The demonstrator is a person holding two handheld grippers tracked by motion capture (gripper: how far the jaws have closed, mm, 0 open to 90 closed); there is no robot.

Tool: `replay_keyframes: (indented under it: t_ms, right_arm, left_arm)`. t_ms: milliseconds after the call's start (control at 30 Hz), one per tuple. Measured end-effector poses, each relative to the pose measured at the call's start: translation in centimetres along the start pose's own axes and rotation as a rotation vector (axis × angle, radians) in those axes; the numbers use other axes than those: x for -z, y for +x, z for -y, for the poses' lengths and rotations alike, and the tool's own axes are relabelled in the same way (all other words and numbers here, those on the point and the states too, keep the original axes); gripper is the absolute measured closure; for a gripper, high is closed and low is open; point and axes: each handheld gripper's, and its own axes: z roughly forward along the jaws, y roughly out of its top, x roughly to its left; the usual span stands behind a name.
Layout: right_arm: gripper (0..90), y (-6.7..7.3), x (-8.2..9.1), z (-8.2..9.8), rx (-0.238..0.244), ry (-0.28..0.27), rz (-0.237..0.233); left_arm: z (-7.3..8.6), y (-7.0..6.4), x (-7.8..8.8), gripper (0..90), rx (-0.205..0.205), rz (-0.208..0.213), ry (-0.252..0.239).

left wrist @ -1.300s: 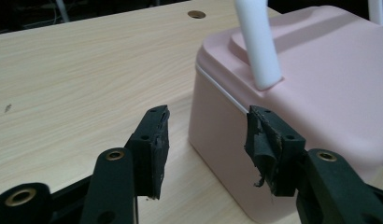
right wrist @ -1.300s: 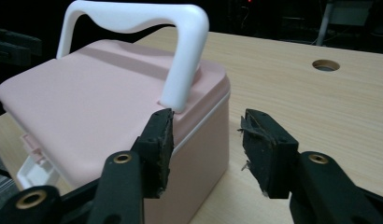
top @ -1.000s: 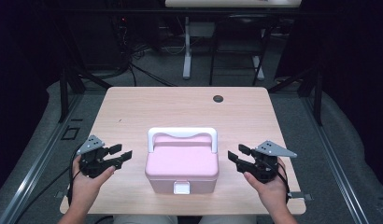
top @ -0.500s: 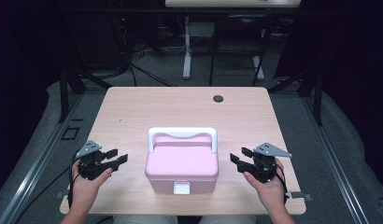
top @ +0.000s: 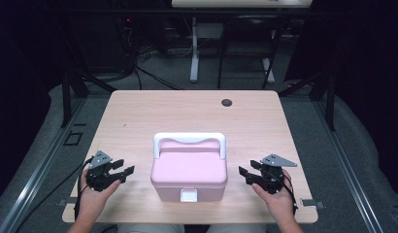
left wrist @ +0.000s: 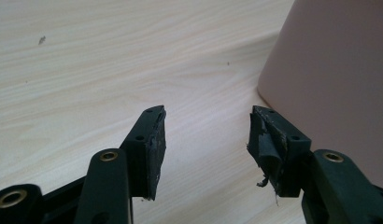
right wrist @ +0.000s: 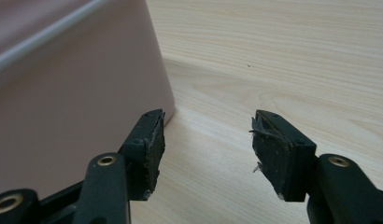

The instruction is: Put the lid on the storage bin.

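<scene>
My left hand-held gripper (top: 123, 171) and right hand-held gripper (top: 246, 174) sit released, jaws apart and empty, flanking the pink lidded box (top: 189, 171) at the surface's (top: 187, 109) near edge.

- We saw the pink box (top: 189, 170) as the one obstacle, sitting near the worktop's (top: 187, 111) front edge.
- Bare wood lay on both sides of it, where the left hand-held gripper (top: 120, 171) and right hand-held gripper (top: 246, 175) stood apart from its walls.
- Behind its white handle (top: 189, 139) the worktop ran open, save a small dark grommet (top: 227, 102).
</scene>
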Motion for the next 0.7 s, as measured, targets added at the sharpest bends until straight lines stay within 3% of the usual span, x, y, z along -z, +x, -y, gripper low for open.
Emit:
replay_keyframes:
  t_ms: [167, 433, 700]
  right_arm:
    - [42.8, -0.4, -0.3, 0.4, 0.008, -0.001, 0.016]
    - [38.0, -1.0, -0.6, 0.9, -0.039, -0.005, 0.03]
    - [37.6, -0.9, -0.9, 1.0, -0.03, 0.005, 0.033]
  left_arm:
    - [0.3, 0.0, -0.6, 45.7, -0.002, 0.011, 0.022]
    - [0.8, 0.3, -1.1, 45.7, 0.025, 0.024, 0.029]
    - [0.9, 0.5, -1.3, 45.5, 0.026, 0.024, 0.031]
